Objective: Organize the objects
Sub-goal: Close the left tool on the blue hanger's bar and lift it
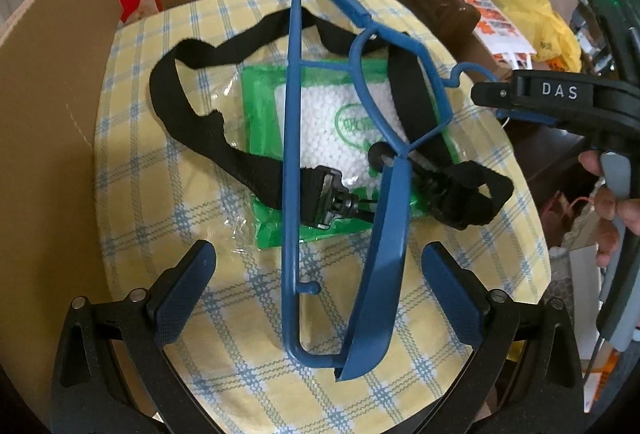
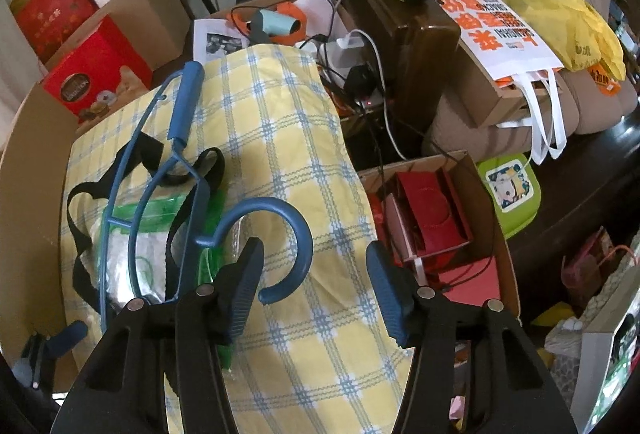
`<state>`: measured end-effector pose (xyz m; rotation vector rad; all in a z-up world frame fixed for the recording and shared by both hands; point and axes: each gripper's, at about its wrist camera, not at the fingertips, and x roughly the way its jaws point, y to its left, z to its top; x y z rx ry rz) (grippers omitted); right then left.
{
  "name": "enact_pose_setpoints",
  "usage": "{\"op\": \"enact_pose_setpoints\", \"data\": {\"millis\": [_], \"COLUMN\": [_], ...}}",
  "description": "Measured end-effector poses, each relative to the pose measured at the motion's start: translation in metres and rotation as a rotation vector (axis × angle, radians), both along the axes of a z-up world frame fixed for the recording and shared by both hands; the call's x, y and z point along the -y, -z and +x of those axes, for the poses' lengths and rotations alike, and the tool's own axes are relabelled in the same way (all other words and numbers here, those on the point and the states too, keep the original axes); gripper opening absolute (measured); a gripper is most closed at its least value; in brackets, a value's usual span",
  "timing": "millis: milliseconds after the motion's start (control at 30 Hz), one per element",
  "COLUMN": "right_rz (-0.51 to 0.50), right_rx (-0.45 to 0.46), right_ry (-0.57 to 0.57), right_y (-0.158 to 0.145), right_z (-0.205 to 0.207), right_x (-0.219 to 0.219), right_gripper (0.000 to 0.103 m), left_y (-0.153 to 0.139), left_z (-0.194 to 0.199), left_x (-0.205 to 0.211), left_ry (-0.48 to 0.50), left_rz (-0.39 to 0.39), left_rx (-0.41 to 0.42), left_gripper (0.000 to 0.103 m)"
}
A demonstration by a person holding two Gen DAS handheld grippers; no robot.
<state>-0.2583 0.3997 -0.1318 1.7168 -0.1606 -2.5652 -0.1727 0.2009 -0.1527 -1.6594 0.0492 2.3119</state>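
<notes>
While blue hanger (image 1: 344, 170) lies between spread left gripper (image 1: 318, 282) fingers, hook (image 2: 276, 234) sits inside released right gripper (image 2: 316, 274), ungrasped.

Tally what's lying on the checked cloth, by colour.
Blue: 1, hanger
Black: 1, strap with buckle
Green and white: 1, packet
Total: 3

Both grippers, left and right, are open and hold nothing; the hanger's hook sits between the right one's fingers.
</notes>
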Motion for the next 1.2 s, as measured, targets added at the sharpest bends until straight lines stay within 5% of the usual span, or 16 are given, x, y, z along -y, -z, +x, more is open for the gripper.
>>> {"op": "enact_pose_setpoints", "data": {"millis": [267,500,1200], "right_rz": [-0.062,-0.094,-0.100], "right_rx": [0.026,-0.020,-0.208], "right_ry": [-0.007,-0.030,-0.083], "right_y": [0.012,0.004,-0.078], "right_z": [-0.002,0.005,0.024], "right_x": [0.003,0.011,0.031], "right_gripper": [0.024,0.023,0.023], "left_y": [0.004,-0.004,-0.071], "left_z": [0.005,0.006,0.028], "left_x": [-0.005,0.001,0.021], "left_ry": [0.009,-0.002,-0.020], "left_rz": [-0.062,-0.030,0.068], "left_rx": [-0.027,-0.023,-0.166], "left_gripper": [0.085,0.057,0.053]}}
